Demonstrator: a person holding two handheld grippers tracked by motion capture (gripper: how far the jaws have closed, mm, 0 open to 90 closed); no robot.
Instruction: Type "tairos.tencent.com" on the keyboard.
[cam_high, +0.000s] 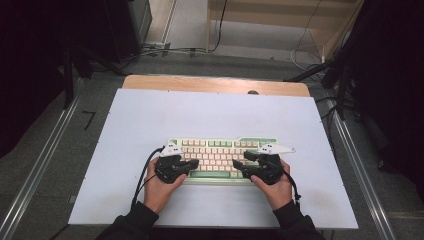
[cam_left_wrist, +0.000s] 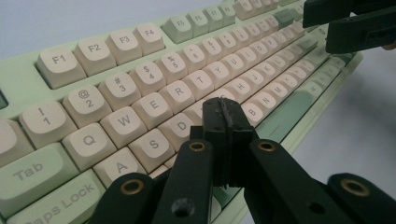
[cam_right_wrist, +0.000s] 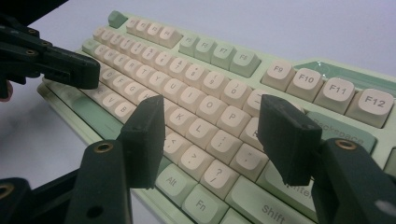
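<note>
A pale green keyboard (cam_high: 220, 143) with cream keys lies in the middle of the white table top (cam_high: 150, 115). My left gripper (cam_high: 195, 163) is over its left half, jaws pressed together with nothing between them. In the left gripper view the shut tips (cam_left_wrist: 226, 112) hover above the keyboard (cam_left_wrist: 140, 46) near the D, F and V keys. My right gripper (cam_high: 241, 161) is over the right half, and its jaws stand apart. In the right gripper view the open gripper (cam_right_wrist: 215, 135) frames keys of the keyboard (cam_right_wrist: 210, 51) around L and P without touching them.
The other hand's gripper shows in each gripper view: the right gripper (cam_left_wrist: 348, 23) and the left gripper (cam_right_wrist: 60, 67). A wooden strip (cam_high: 215, 82) borders the table's far edge. Metal rails (cam_high: 45, 160) run along both sides, and cables (cam_high: 165, 50) lie on the floor beyond.
</note>
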